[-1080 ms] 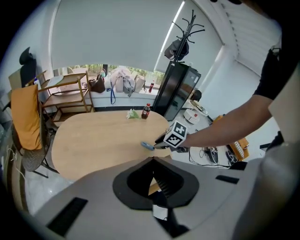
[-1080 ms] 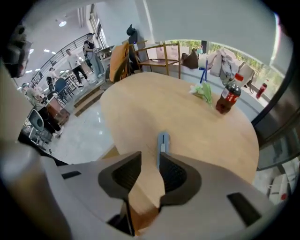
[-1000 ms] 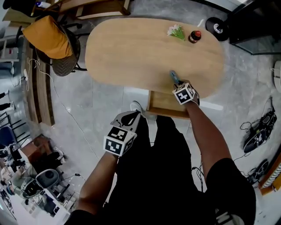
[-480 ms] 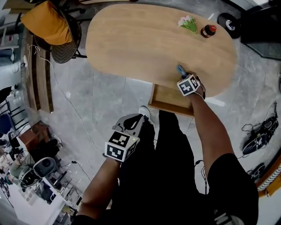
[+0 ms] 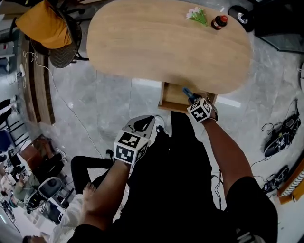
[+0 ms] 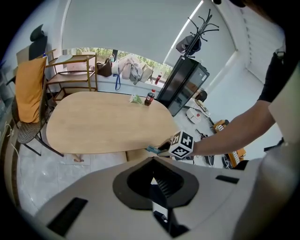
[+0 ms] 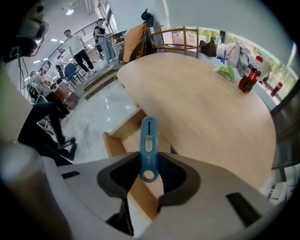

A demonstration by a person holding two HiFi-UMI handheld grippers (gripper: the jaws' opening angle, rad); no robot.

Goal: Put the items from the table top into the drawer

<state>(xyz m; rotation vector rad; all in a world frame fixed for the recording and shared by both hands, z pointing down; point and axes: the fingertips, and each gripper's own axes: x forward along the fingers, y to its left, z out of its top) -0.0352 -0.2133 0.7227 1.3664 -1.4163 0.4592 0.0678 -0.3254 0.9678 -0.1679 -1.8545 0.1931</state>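
Between the jaws of your right gripper (image 7: 149,164) sits a blue cutter (image 7: 148,133), gripped near its ring end. The jaws have just been closing, with the cutter between them. The cutter's long axis runs in line with the jaws, straight out from the gripper. The ring end lies nearest the gripper's camera, and the slotted end points away and downward. In the head view that free end points up and to the left, toward the near edge of the table (image 5: 156,45). The cutter hangs over the open drawer (image 5: 163,97), above its interior. Whether it touches the drawer floor cannot be told. The drawer is wooden and pulled out from under the table's near edge, directly ahead of your legs. The table is oval, of light wood. At its far right end a bunch of flowers (image 5: 196,14) lies just beside a dark bottle (image 5: 219,22) with a red cap, both well apart from the drawer. Your left gripper (image 5: 142,124) is held low at your left side over the grey floor (image 5: 109,104), well apart from the drawer. Its jaws are together with nothing between them. A chair (image 5: 47,28) with an orange cover stands off the table's far left end.
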